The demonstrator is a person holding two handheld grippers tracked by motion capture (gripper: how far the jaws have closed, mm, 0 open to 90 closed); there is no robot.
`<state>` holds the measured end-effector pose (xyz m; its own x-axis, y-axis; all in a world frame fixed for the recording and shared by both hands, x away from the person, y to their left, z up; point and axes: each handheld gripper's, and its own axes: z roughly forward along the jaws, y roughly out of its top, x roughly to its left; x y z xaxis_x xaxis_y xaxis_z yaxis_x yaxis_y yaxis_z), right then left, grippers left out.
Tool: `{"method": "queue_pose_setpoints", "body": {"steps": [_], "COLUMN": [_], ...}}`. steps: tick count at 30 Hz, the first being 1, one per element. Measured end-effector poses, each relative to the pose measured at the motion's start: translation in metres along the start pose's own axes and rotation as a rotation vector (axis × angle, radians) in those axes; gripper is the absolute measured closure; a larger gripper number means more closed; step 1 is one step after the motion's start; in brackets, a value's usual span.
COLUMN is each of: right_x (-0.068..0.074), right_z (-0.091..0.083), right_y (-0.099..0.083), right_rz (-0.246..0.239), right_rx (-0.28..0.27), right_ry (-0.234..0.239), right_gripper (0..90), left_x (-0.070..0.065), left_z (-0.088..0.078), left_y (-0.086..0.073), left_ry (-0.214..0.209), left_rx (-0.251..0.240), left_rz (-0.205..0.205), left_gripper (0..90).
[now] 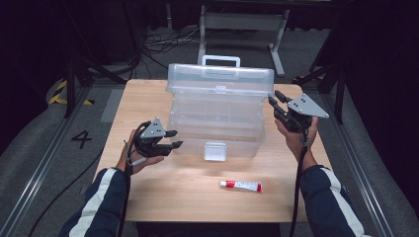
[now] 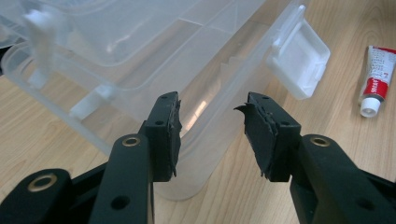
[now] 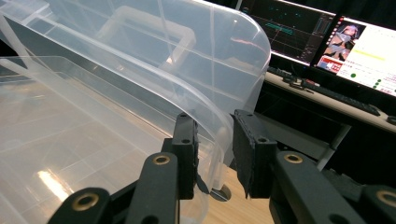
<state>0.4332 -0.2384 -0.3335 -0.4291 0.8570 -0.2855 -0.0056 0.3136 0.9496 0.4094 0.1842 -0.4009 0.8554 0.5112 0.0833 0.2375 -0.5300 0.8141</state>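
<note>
Box lid rim between right tongs, pinched; left tongs spread, empty, beside box.

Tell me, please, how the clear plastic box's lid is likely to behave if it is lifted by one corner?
The lid looks thin and see-through, so it would probably flex and twist rather than stay flat. Its glossy edge passes between the right gripper pads, so it may slip. The clear box looks empty, hence likely light and apt to shift.
</note>
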Motion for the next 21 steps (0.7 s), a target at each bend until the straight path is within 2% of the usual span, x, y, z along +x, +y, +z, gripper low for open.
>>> {"method": "queue_pose_setpoints", "body": {"steps": [7,11,17,21], "right_x": [-0.001,-0.002,-0.008,-0.010], "right_z": [0.008,0.011,0.019,0.022], "right_y": [0.009,0.013,0.016,0.017], "right_rz": [0.007,0.015,0.031,0.043], "right_rx": [0.007,0.016,0.013,0.015], "right_ry": [-0.048,-0.083,-0.093,-0.086], "right_gripper": [73.5,80.8,84.0,82.8], "left_x": [0.003,0.004,0.006,0.006], "left_z": [0.008,0.011,0.016,0.016], "left_y": [0.003,0.003,0.004,0.004], "left_ry": [-0.013,-0.018,-0.020,-0.023], "left_rx": [0.019,0.025,0.032,0.030], "left_rz": [0.002,0.000,0.000,-0.002], "left_gripper": [56.8,58.2,59.9,59.8]}}
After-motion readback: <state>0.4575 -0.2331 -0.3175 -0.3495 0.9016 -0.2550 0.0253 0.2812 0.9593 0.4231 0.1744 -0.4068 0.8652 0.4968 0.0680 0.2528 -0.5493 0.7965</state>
